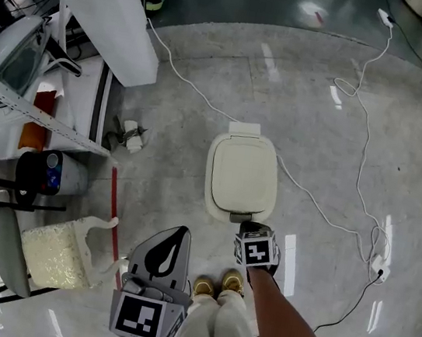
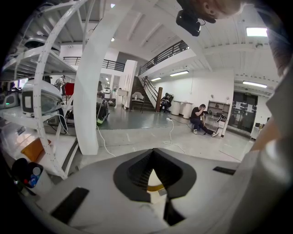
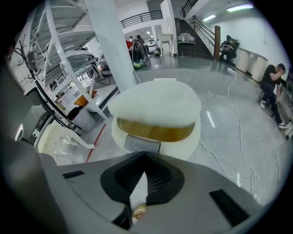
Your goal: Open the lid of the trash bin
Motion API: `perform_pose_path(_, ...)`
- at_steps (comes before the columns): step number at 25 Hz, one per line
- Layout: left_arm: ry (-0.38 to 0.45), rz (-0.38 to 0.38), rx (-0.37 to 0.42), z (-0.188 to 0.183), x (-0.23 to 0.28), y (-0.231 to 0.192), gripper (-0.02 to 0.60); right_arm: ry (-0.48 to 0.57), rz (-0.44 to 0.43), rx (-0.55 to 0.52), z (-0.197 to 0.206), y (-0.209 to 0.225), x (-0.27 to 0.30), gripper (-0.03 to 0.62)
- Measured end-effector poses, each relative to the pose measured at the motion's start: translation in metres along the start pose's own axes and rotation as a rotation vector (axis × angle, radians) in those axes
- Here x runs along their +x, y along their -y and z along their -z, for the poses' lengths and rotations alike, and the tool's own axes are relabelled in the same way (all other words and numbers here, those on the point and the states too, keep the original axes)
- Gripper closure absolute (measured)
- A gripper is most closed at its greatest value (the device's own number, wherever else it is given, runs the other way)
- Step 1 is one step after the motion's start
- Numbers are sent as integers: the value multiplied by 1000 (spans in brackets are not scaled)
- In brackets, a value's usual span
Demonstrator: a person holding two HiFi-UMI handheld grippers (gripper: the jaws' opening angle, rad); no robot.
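A: Guessing the right claw (image 1: 246,225) is pressed together and empty so its tip can poke the push tab (image 3: 144,145) just ahead of it?

B: Looks so. The trash bin (image 1: 241,178) sits right in front of it, and the lid (image 3: 155,103) shows a thin gap. The left claw (image 1: 179,234), also closed on nothing, hangs back, probably just out of the way.
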State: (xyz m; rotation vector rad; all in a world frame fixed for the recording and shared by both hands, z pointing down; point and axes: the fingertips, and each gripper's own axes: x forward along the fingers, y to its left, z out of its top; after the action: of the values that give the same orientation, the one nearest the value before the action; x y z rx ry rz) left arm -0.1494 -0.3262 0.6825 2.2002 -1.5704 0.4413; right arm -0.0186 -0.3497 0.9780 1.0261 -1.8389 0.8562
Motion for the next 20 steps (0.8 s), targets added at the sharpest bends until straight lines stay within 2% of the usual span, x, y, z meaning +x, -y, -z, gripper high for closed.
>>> perform_pose_path(14,-1,1,0,1,-1,3,588,25,-30,31,-1,0,-1,557)
perform_pose_path(20,-5,13,5,-8,-7,14,588,-4,-66,64,-4,-2,-10,559)
